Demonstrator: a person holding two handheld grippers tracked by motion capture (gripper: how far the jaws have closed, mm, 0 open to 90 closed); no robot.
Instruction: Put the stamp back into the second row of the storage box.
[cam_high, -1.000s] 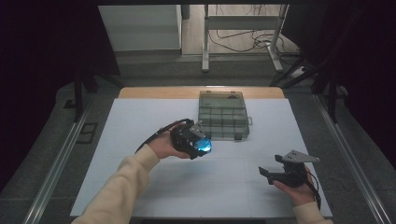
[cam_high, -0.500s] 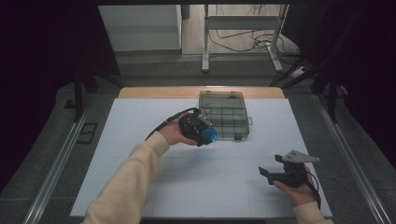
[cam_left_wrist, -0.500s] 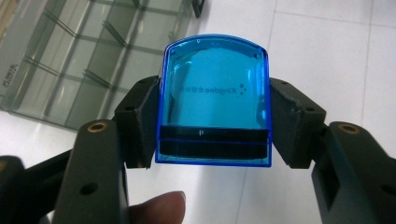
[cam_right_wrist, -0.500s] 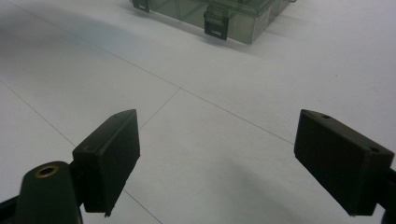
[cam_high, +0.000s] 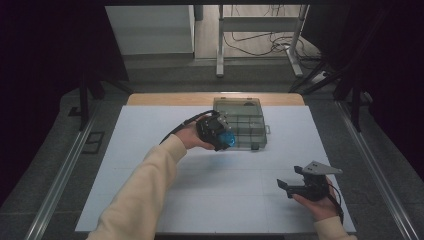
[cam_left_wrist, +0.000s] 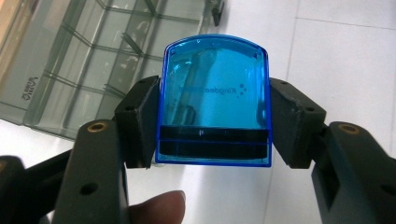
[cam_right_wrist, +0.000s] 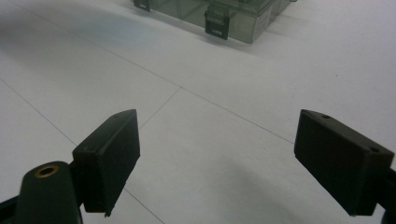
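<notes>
Reaching forward over the table (cam_high: 150, 150), the left gripper (cam_high: 222, 136) clamps a blue box (cam_left_wrist: 215, 100) beside the clear case (cam_high: 245, 122); the right gripper (cam_high: 292, 185) rests low, jaws apart.

The blue box (cam_left_wrist: 215, 100) carries mirrored lettering, apparently "Kingdo…" (the rest blurred); the grey organiser's (cam_left_wrist: 70, 70) small label is unreadable.

A white-topped table (cam_high: 150, 165) carries a clear compartment box (cam_high: 248, 125) near its far edge, lid shut.
</notes>
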